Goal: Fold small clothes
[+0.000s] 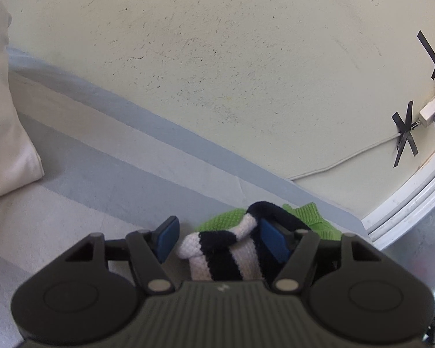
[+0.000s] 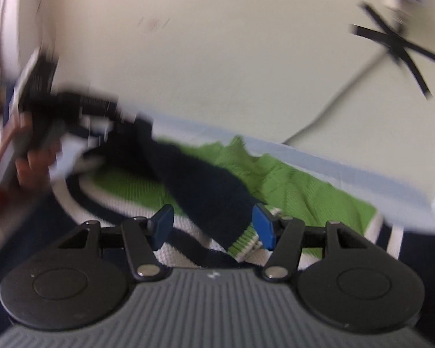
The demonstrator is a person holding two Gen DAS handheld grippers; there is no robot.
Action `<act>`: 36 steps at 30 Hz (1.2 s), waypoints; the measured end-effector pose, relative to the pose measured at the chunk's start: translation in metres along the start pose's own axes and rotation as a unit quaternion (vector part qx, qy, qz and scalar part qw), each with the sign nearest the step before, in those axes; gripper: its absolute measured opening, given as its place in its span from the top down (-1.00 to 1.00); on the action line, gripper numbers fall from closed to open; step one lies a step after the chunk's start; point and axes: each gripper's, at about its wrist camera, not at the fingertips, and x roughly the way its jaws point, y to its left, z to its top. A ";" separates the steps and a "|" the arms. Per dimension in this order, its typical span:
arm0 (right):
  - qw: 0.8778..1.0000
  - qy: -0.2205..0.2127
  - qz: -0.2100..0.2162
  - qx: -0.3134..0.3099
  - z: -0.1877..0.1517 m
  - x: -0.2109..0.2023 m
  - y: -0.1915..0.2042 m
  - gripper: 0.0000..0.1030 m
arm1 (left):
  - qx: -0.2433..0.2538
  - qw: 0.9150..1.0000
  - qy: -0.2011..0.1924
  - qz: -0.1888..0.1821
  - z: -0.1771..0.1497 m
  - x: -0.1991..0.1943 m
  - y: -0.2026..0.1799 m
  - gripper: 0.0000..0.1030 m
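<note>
The left gripper [image 1: 221, 239] has a dark grey ribbed plastic body, two round black discs, silver pivot screws and black linkage arms ending in blue-padded fingers [image 1: 168, 239]. The right gripper [image 2: 214, 227] looks identical.

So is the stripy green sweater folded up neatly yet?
Not yet. The sweater lies crumpled on the bed, with a dark sleeve flopped across the green part and a bunched striped piece between the left gripper pads.
</note>
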 end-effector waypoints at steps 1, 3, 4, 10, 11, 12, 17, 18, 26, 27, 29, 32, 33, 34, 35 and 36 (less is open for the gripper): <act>0.999 0.022 -0.007 -0.024 0.002 0.012 0.006 -0.11 | 0.001 1.000 -0.001 -0.001 0.000 -0.001 0.000 -0.21; 0.996 0.065 -0.033 -0.041 0.004 0.035 0.006 0.51 | 0.004 1.000 -0.003 -0.003 0.000 -0.002 0.000 -0.21; 0.997 0.073 -0.021 -0.023 0.008 0.038 -0.001 0.82 | 0.005 1.000 -0.005 -0.003 0.001 -0.003 -0.001 -0.21; 0.989 0.016 0.083 0.123 0.047 -0.050 -0.046 0.87 | 0.006 0.999 -0.022 -0.028 0.004 -0.010 -0.003 -0.30; 0.985 -0.007 0.100 0.141 0.052 -0.071 -0.055 0.86 | 0.008 0.999 -0.024 -0.026 0.004 -0.010 -0.003 -0.33; 0.984 -0.029 0.096 0.150 0.056 -0.087 -0.064 0.86 | 0.012 0.999 -0.024 -0.021 0.004 -0.008 -0.005 -0.38; 0.964 -0.039 -0.236 0.120 0.060 -0.077 -0.105 0.40 | 0.007 1.000 -0.025 -0.001 0.004 -0.007 -0.001 -0.42; 0.954 -0.022 -0.277 0.112 0.059 -0.065 -0.107 0.40 | -0.001 1.000 -0.027 -0.002 0.005 -0.008 0.001 -0.42; 1.000 0.007 0.026 -0.009 0.091 0.021 0.023 0.41 | -0.030 0.999 -0.030 -0.014 0.010 -0.009 0.008 -0.42; 0.999 0.020 0.043 -0.024 0.092 0.033 0.036 0.41 | -0.022 0.999 -0.029 -0.016 0.011 -0.010 0.005 -0.42; 0.998 0.026 0.049 -0.040 0.092 0.046 0.046 0.40 | 0.016 0.999 -0.029 -0.009 0.009 -0.011 -0.007 -0.47; 0.999 0.024 0.028 -0.011 0.079 0.043 0.028 0.20 | 0.075 0.997 -0.009 -0.004 0.001 -0.002 -0.030 -0.52; 1.000 0.024 0.017 0.007 0.072 0.039 0.017 0.15 | 0.095 0.995 0.003 -0.008 -0.004 0.003 -0.039 -0.52; 0.999 0.026 0.003 0.026 0.065 0.034 0.006 0.10 | 0.118 0.993 0.012 -0.009 -0.010 0.006 -0.050 -0.52; 0.998 0.031 -0.014 0.044 0.057 0.028 -0.004 0.08 | 0.142 0.990 0.017 -0.004 -0.015 0.009 -0.059 -0.52; 0.997 0.037 -0.029 0.057 0.048 0.024 -0.014 0.07 | 0.175 0.984 0.017 0.008 -0.023 0.011 -0.069 -0.51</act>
